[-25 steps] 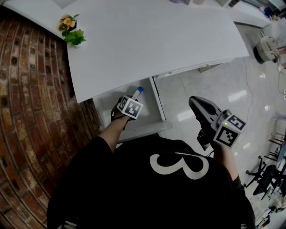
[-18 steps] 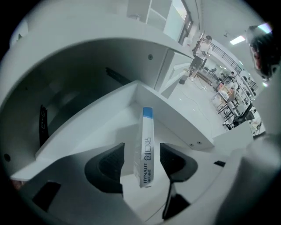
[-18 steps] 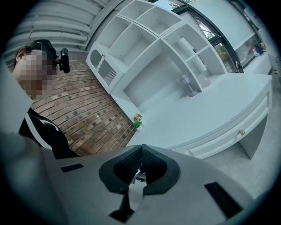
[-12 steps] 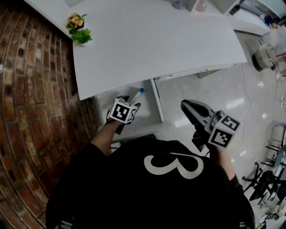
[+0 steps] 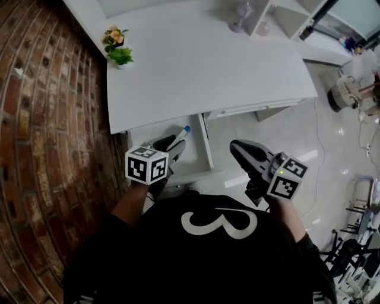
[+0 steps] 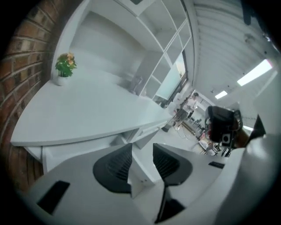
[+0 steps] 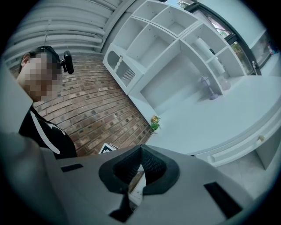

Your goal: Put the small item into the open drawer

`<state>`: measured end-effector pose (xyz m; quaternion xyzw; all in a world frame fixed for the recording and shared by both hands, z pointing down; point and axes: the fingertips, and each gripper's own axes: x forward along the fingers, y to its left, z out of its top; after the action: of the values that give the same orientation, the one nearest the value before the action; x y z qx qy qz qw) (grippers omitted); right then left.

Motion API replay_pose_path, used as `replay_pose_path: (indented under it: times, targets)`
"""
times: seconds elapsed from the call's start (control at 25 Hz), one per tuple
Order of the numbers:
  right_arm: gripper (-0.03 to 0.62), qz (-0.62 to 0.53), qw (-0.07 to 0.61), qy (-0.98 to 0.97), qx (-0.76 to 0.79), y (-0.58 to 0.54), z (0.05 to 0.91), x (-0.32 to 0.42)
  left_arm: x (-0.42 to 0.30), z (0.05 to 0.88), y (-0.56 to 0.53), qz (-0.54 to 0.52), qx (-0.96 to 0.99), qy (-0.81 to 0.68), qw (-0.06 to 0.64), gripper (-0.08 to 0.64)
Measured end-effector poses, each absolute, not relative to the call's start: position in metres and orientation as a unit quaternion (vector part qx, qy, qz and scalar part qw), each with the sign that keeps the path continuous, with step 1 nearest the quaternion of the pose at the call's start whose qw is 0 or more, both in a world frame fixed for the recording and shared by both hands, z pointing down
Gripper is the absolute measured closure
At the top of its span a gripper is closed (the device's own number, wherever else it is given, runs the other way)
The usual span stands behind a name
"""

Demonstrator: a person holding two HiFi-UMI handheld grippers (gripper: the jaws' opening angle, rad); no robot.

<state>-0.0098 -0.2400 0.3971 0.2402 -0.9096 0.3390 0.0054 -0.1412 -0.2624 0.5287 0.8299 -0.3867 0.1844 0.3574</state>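
A small white item with a blue cap point(image 5: 182, 133) lies in the open drawer point(image 5: 200, 155) under the white desk point(image 5: 202, 65). My left gripper point(image 5: 168, 147) is over the drawer's near part, its tips just short of the item. In the left gripper view that gripper point(image 6: 142, 147) has a clear gap between its jaws, nothing is in the gap, and the jaws are closing. My right gripper point(image 5: 236, 146) hangs over the glossy floor to the right of the drawer. Its jaws point(image 7: 140, 149) meet at the tips and hold nothing.
A brick wall point(image 5: 47, 119) runs along the left of the desk. A small potted plant point(image 5: 117, 50) stands on the desk's far left corner, a vase point(image 5: 240, 15) at the back. White shelves point(image 7: 175, 48) rise behind. A shut drawer with a knob point(image 7: 261, 138) lies further right.
My left gripper has drawn back toward the person and away from the blue-capped item, which stays in the drawer. The right gripper has kept its place beside the drawer.
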Motion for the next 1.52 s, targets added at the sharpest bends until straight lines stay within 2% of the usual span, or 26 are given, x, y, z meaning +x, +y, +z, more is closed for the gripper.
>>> replay_pose_path:
  times: [0.36,0.68,1.52]
  targets:
    - [0.583,0.307,-0.011,-0.927,0.214,-0.223,0.371,-0.025,-0.116,0.407,-0.239,0.069,0.886,-0.338,0.308,0.554]
    - [0.584,0.27,-0.018,-0.943,0.193,-0.204,0.349,-0.036,-0.098,0.341,-0.216,0.003,0.919,-0.279,0.279,0.557]
    - [0.584,0.267,-0.016,-0.944,0.195,-0.206,0.359,-0.037,-0.097,0.363,-0.215,0.037,0.914,-0.287,0.284,0.557]
